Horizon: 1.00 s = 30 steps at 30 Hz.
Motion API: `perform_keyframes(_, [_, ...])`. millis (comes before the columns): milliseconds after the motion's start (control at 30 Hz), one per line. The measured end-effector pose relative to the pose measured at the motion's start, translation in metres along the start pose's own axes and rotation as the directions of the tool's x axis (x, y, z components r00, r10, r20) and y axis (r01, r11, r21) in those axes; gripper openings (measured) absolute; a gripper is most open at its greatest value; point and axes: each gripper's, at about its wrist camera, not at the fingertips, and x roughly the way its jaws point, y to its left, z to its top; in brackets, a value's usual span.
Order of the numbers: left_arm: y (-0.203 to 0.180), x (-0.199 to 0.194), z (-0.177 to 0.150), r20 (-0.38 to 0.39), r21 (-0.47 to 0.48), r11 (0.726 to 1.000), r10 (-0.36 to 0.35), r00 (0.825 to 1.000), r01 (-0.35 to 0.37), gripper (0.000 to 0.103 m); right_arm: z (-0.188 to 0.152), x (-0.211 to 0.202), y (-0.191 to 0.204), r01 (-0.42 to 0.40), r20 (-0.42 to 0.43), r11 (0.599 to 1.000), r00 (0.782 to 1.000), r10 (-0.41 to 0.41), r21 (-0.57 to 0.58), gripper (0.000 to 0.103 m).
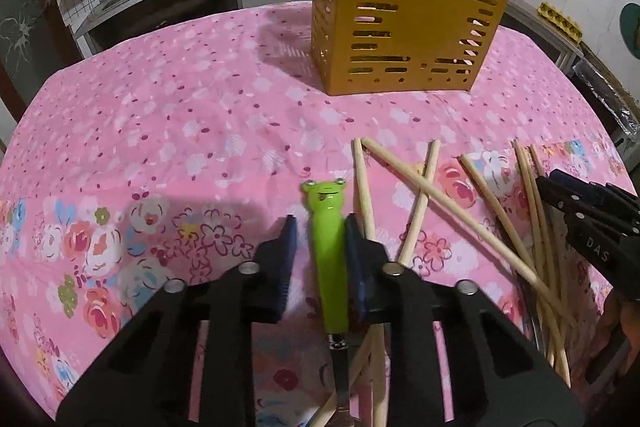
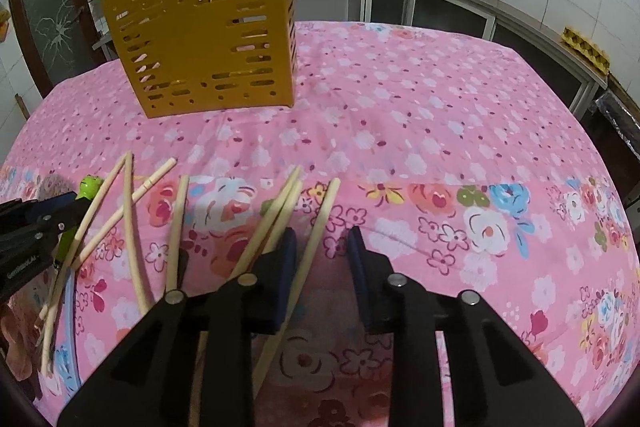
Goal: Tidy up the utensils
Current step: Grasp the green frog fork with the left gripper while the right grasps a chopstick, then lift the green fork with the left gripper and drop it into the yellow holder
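A utensil with a green frog-shaped handle (image 1: 330,259) lies on the pink cloth between the fingers of my left gripper (image 1: 320,223). The right pad touches the handle and a gap shows at the left pad, so the gripper is open. Several wooden chopsticks (image 1: 440,203) lie scattered to its right. In the right wrist view, one chopstick (image 2: 320,223) runs between the fingers of my right gripper (image 2: 322,235), close to the left pad and clear of the right one. That gripper is open too. The yellow slotted utensil holder (image 1: 400,27) (image 2: 208,39) stands upright at the back.
A pink floral cloth (image 2: 440,107) covers the table. The left gripper (image 2: 36,223) shows at the left edge of the right wrist view, and the right gripper (image 1: 592,211) at the right edge of the left wrist view. Kitchen counters with pots stand behind the table.
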Motion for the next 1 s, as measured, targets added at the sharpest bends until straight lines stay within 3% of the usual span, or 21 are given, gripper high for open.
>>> perform_keyframes(433, [0.008,0.01,0.02,-0.086,-0.048,0.999,-0.021,0.996,0.017,0.015,0.03,0.017,0.002,-0.001,-0.158,1.0,0.987,0.003,0.011,0.026])
perform_keyframes(500, [0.009,0.012,0.022,-0.093,-0.055,0.998,-0.026,0.995,0.021,0.015,0.033,0.018,0.002,-0.002,-0.173,1.0,0.985,0.003,0.008,0.024])
perform_keyframes(567, [0.009,0.012,0.022,-0.095,-0.056,0.998,-0.026,0.995,0.021,0.015,0.035,0.019,0.001,-0.004,-0.179,1.0,0.984,0.005,0.011,0.012])
perform_keyframes(600, [0.008,0.012,0.021,-0.094,-0.056,0.998,-0.025,0.995,0.02,0.015,0.036,0.02,0.0,-0.009,-0.182,1.0,0.983,0.012,0.018,0.011])
perform_keyframes(700, [0.009,0.011,0.022,-0.092,-0.058,0.998,-0.024,0.995,0.019,0.015,0.038,0.02,-0.004,-0.03,-0.169,0.999,0.985,0.037,0.044,0.006])
perform_keyframes(1000, [0.009,-0.014,0.029,-0.002,-0.044,0.999,-0.007,1.0,0.007,0.015,0.038,0.004,-0.014,-0.074,-0.074,0.994,0.994,0.08,0.078,0.006])
